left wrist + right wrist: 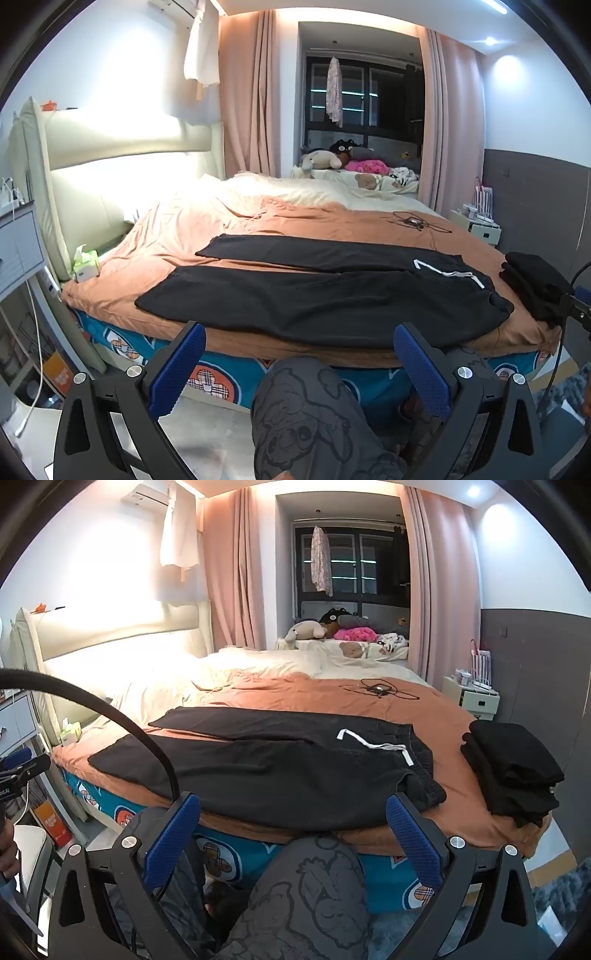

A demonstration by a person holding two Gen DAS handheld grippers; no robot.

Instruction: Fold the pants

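Pants [325, 302], one black pair, lie flat on the bed [258, 221] near its front edge, long axis running across the bed: waistband with white drawstring [448, 271] to the right, two legs stretching left. One stack of folded black clothes [511, 771] sits right of the waistband. Left gripper [299, 369] and right gripper [291, 838] both hover before the bed edge, fingers spread wide, holding nothing. No writing is legible.
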